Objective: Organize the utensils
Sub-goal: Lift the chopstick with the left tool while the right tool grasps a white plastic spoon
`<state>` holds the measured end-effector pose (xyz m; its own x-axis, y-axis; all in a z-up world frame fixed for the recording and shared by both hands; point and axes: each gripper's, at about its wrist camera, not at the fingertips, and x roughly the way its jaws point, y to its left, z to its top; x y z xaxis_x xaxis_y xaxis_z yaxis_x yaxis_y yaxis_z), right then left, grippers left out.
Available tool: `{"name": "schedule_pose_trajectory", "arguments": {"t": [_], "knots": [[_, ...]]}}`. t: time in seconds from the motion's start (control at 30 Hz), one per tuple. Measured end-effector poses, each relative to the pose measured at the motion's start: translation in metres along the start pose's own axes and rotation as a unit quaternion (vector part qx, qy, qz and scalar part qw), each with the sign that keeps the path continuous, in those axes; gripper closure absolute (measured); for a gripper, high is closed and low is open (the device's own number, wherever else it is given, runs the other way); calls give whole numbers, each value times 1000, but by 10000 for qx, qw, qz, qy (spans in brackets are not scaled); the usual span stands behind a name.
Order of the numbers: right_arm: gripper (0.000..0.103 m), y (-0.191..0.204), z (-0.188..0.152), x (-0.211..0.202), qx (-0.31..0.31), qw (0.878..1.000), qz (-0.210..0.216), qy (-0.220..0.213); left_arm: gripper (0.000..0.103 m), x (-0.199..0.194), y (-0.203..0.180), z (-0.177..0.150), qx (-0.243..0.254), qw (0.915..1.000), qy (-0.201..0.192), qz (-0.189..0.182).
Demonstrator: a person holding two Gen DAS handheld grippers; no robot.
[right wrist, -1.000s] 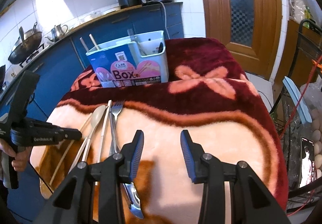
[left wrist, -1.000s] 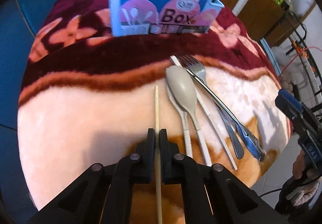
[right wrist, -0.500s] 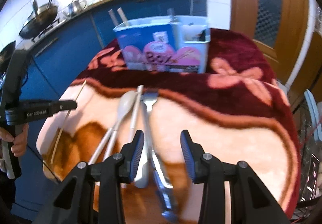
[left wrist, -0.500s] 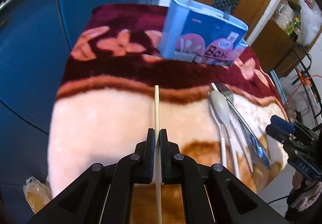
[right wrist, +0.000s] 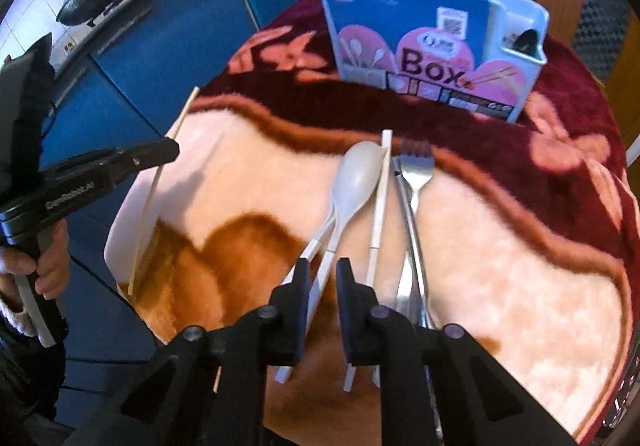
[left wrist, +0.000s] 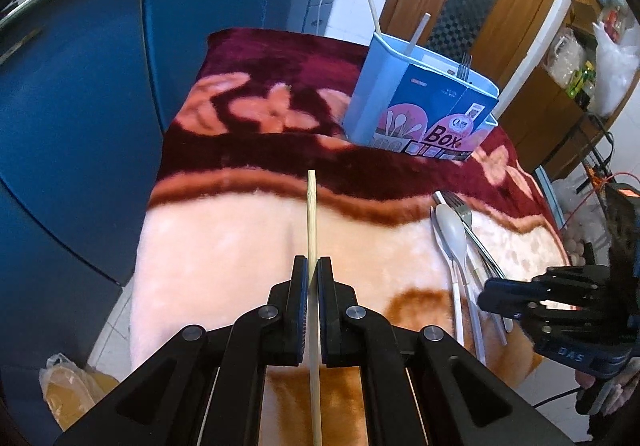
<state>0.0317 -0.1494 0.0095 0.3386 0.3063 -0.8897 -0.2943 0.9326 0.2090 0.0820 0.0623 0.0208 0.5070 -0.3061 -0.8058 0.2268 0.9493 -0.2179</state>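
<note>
Left gripper (left wrist: 313, 270) clamps one wooden chopstick (left wrist: 311, 213).
Only the right view shows right gripper (right wrist: 322, 278) fingers closing narrowly around two spoon handles (right wrist: 320, 258).

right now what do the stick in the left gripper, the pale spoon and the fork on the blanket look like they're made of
Chopstick: pale tan, matte and uniform, probably bamboo or wood.
Spoon: off-white, dull and smooth with no glint, likely plastic; a composite is possible.
Fork: silver-grey with bright reflections, evidently polished metal, probably stainless steel.
Blanket: fuzzy pile, plush fleece.
</note>
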Motion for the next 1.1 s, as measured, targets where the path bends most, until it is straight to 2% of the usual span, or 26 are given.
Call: {"name": "schedule_pose_trajectory", "arguments": {"t": [0.17,0.43,0.67,0.87,1.0,1.1], "knots": [[93,-8,8,14,210,9995,33,252,99,0,2,-2,-46,10000,-18,-67],[93,-11,22,19,324,9986,139,387,99,0,2,-1,-62,9998,-49,-155],[94,-20,33,24,511,9971,408,378,99,0,-4,0,-18,9998,-57,-203],[95,-22,24,3,456,9965,691,78,99,-2,-10,4,19,9997,-114,-233],[95,-27,17,-18,537,9937,928,-312,99,-4,-18,6,68,9993,-217,-308],[94,-35,11,-32,597,9928,829,-628,99,-11,-28,9,149,9982,-470,-349]]}}
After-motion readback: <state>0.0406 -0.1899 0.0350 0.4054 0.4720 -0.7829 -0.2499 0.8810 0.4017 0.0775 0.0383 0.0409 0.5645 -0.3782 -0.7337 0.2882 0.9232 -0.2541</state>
